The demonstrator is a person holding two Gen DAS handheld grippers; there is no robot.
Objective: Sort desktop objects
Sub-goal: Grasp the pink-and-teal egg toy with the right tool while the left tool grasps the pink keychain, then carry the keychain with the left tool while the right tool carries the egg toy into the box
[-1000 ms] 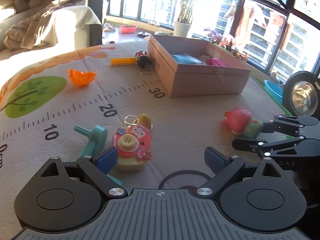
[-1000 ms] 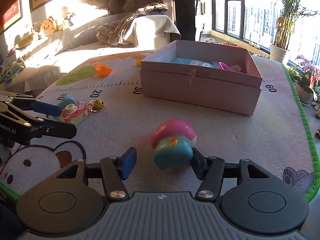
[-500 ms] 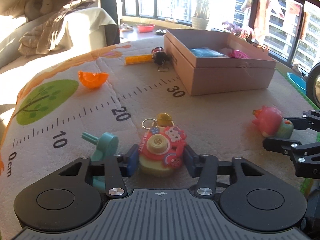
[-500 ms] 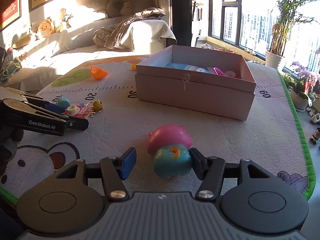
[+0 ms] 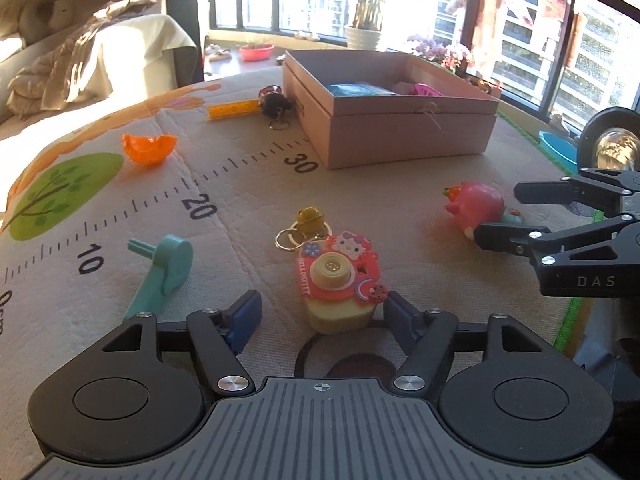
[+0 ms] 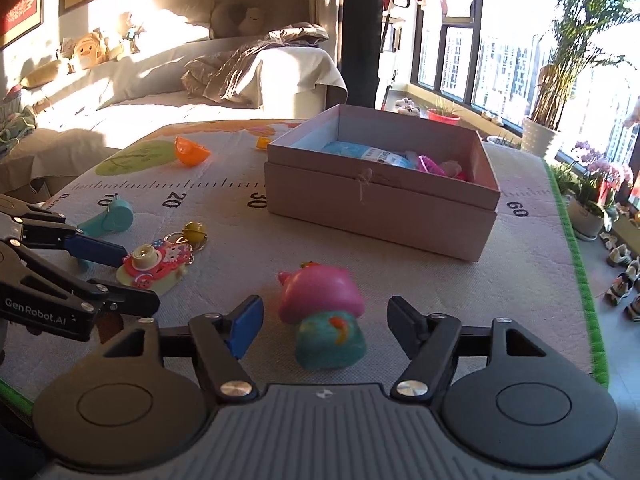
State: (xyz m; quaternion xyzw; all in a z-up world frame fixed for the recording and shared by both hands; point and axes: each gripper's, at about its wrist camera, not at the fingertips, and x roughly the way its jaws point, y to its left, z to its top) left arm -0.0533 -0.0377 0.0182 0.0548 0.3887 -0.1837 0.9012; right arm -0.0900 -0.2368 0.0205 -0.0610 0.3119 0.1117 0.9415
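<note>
Left gripper [image 5: 320,316] fingers opening astride camera keychain [image 5: 338,284]; right gripper [image 6: 324,326] fingers opening astride pink toy [image 6: 324,312], box [image 6: 380,200] beyond toward bench's far edge.

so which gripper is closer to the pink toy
Right. The right gripper straddles the pink toy, jaws opening; the left gripper sits off at the camera keychain.

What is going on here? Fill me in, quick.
A person with a gripper in each hand is sorting toys on a play mat into a pink box. The left gripper straddles a Hello Kitty camera keychain, jaws opening, not gripping. The right gripper brackets a pink and teal squishy toy, jaws also opening, pads clear of it. A teal whistle, an orange shell and a yellow ruler lie loose on the mat.
</note>
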